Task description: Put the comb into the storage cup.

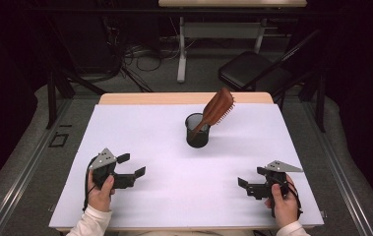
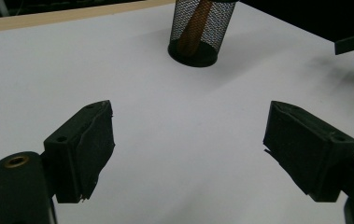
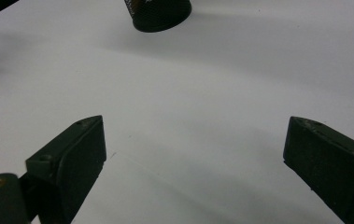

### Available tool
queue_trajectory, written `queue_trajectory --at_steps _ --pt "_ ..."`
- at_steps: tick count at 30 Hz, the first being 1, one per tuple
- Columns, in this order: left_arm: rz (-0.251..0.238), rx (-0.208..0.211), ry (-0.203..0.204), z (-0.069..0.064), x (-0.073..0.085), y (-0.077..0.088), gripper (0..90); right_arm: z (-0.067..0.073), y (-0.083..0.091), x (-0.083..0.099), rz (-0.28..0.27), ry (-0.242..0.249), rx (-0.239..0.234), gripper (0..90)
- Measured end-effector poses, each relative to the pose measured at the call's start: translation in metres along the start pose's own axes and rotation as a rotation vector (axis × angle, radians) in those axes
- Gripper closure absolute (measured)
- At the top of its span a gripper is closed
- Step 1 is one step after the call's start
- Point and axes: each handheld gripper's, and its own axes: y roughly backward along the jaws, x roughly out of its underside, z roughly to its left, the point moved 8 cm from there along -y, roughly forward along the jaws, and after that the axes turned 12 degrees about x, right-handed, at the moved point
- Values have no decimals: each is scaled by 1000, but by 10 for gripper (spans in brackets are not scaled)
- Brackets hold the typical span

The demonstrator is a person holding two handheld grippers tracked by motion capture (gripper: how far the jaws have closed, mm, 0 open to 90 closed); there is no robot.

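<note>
So I had both tongs, left and right, spread apart and empty near the bench front, since the hairbrush already stood handle-down in the mesh cup.

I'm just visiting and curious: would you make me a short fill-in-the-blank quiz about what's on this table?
1. The wooden hairbrush stands handle-down in a black mesh ____.
2. The left gripper has its jaws ____, with nothing between them.
3. The right gripper holds ____.
4. The cup stands on a ____ table.

Missing words: cup; open; nothing; white
</note>
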Motion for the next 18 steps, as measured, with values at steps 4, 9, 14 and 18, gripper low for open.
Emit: queue_trajectory --at_steps 4,9,14,18 --pt "2 -11 0 2 1 1 160 -6 -1 0 -2 -23 7 61" --pt "7 -17 6 6 3 0 160 -12 -1 0 -6 -40 21 62" --pt "8 -22 12 7 4 0 160 -16 -2 0 -3 -56 29 65" --pt "9 -20 13 8 5 0 160 -19 -3 0 -12 -68 35 66"
